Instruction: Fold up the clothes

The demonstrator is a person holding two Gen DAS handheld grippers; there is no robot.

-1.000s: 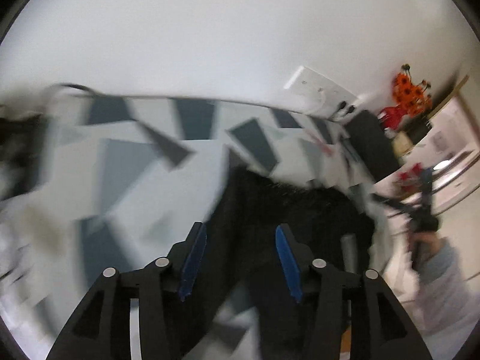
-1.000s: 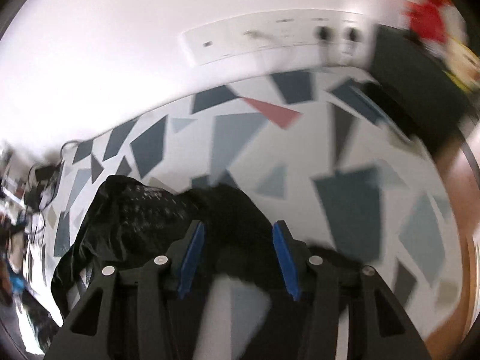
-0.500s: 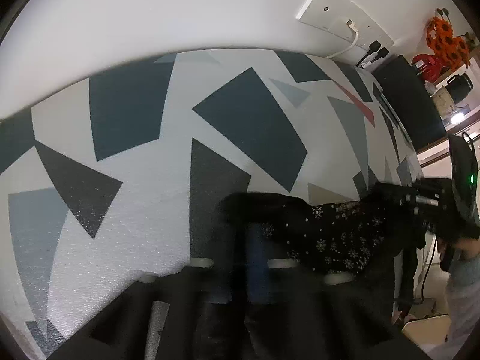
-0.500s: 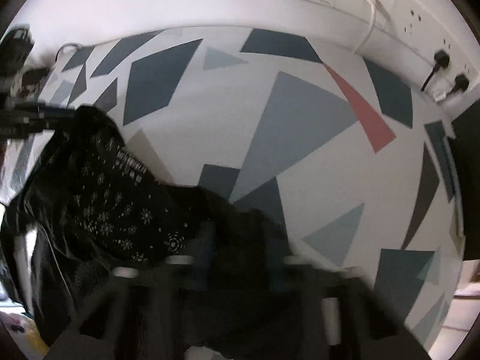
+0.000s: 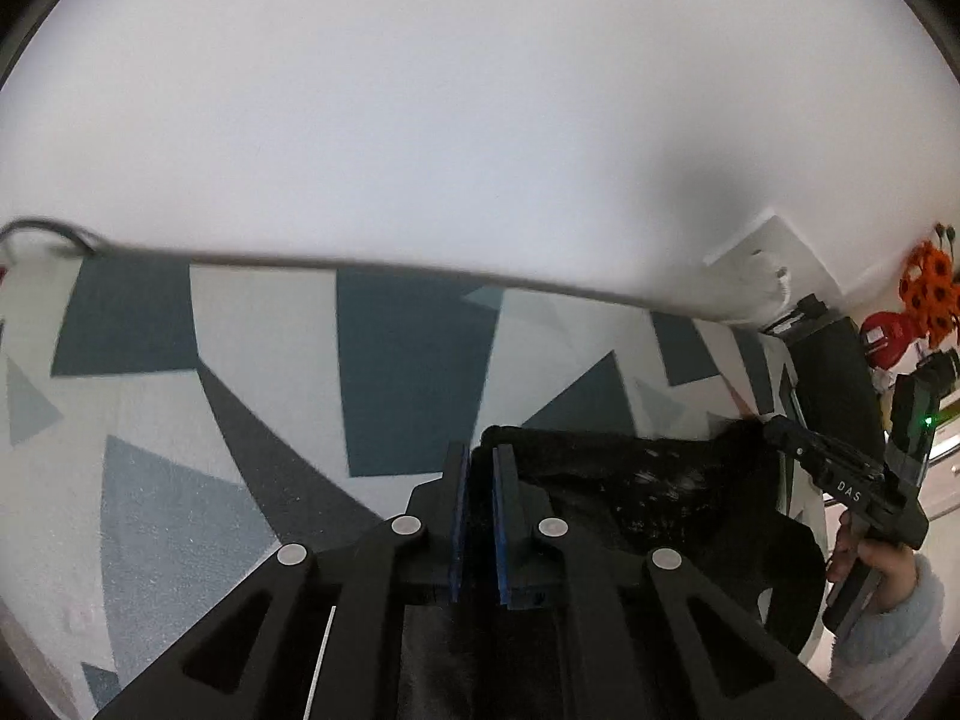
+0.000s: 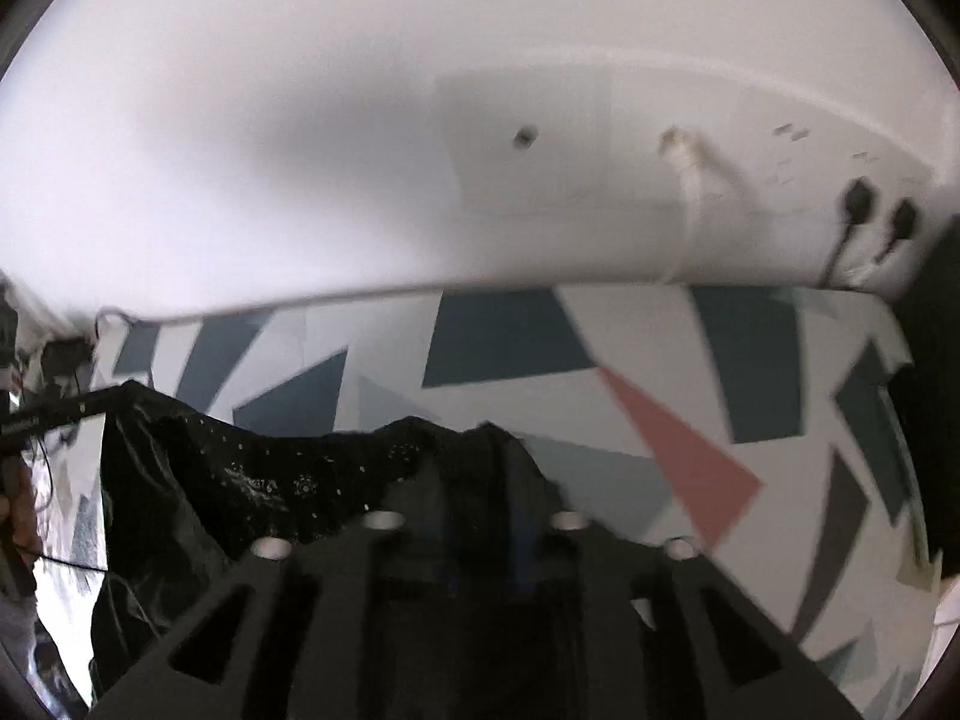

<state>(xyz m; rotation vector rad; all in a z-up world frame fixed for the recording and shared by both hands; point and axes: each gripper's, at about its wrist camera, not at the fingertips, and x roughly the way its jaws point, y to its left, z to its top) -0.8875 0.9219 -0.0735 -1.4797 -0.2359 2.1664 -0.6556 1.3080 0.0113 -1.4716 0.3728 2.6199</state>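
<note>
Left hand-held gripper: blue pads drawn nearly together, pinching the upper edge of a black garment. Garment held up above the desk, stretched between the two grippers, lower part hanging loose, small white specks visible on the fabric. Right hand-held gripper, seen from the left wrist view, clamped on the opposite corner of the same garment, held by a hand in a pale fuzzy sleeve.

From the right wrist view: right gripper blurred, fingers close together with the garment's edge bunched over them; grip on the cloth apparent, exact gap not readable. Left gripper visible at the far left, at the garment's other corner.

Desk covered in a white sheet with dark blue, grey and one pink triangle. White wall behind, with a socket panel and two black plugs. Orange flowers at the far right.
</note>
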